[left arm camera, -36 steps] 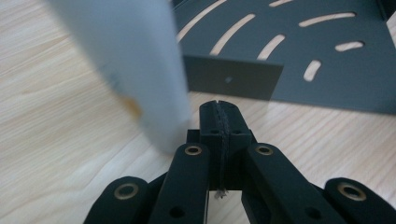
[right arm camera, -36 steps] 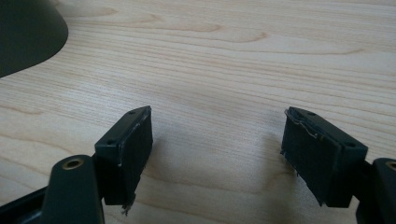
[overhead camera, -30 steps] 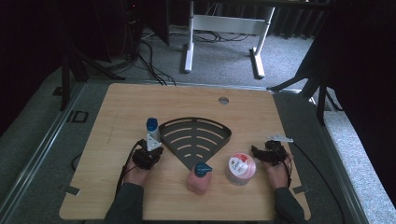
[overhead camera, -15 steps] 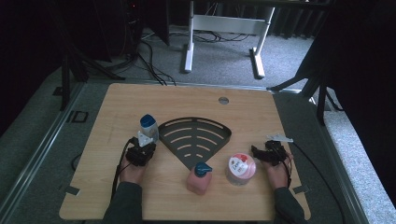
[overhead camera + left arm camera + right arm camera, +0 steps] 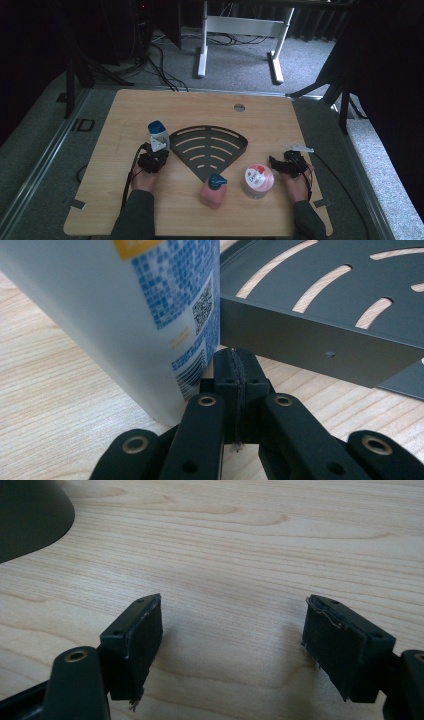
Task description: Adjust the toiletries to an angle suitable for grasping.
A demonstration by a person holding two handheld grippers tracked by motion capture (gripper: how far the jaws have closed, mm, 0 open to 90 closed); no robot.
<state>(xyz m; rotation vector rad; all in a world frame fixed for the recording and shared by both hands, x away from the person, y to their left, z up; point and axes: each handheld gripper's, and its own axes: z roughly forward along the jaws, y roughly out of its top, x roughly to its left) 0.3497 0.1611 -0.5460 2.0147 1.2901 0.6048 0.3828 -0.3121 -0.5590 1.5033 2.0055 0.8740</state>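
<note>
Bottle tilted against closed left gripper

Left gripper (image 5: 152, 161): jaws pressed together, nothing between them. Bottle (image 5: 158, 135) leans at its 11 o'clock, touching the jaw side, base on the table (image 5: 125, 110), just beside the rack (image 5: 210, 150). Right gripper (image 5: 232, 645): jaws wide apart, empty, over bare wood.

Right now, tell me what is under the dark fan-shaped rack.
Bare wooden table shows through the slots of the rack and all around it. Whatever lies beneath its solid ribs is covered. Nothing sits on it.
</note>
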